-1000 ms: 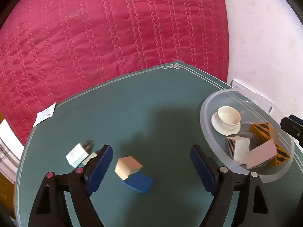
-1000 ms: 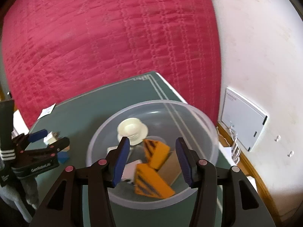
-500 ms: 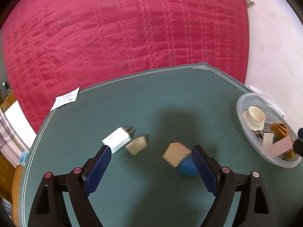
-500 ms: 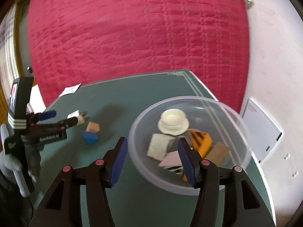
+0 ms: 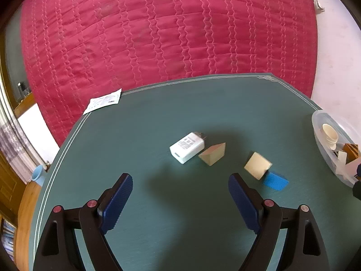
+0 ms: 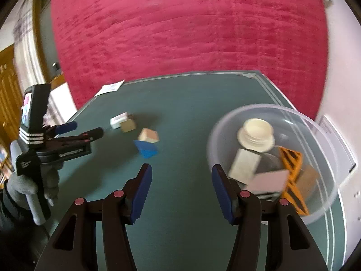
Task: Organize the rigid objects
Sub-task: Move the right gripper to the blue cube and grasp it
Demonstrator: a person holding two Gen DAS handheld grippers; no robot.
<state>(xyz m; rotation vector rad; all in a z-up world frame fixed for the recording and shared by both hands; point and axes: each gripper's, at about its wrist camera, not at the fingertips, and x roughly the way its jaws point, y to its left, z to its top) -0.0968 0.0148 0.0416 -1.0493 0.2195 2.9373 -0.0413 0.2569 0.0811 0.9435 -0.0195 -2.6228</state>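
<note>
- On the green worktop [image 5: 158, 203], the left gripper [image 5: 180, 199] hovers with its blue pads spread wide and nothing between them.
- Just beyond its fingertips, near the worktop's middle, a white charger [image 5: 186, 147] lies touching a tan wooden wedge [image 5: 213, 153].
- Toward the right edge from those two, a pale wooden cube [image 5: 258, 165] leans against a blue block [image 5: 275, 181].
- At the worktop's right edge sits a clear plastic bowl [image 6: 327, 158], holding a cream lid [image 6: 256, 134], a pale block [image 6: 244, 166], orange striped pieces [image 6: 292, 160] and a pinkish flat piece [image 6: 269, 179].
- The right gripper [image 6: 180, 192] hangs over bare worktop just beside the bowl's near-left rim; its jaws have just been opening a little and stand partly apart, empty.
- Seen from the right wrist camera, the left gripper [image 6: 89, 129] points toward the charger [image 6: 118, 119] and wedge [image 6: 128, 125], held by a gloved hand [image 6: 31, 180] at the worktop's left edge.
- A white paper slip [image 5: 102, 101] rests at the far-left corner, against a red quilted cover [image 5: 169, 33] beyond the far edge.
</note>
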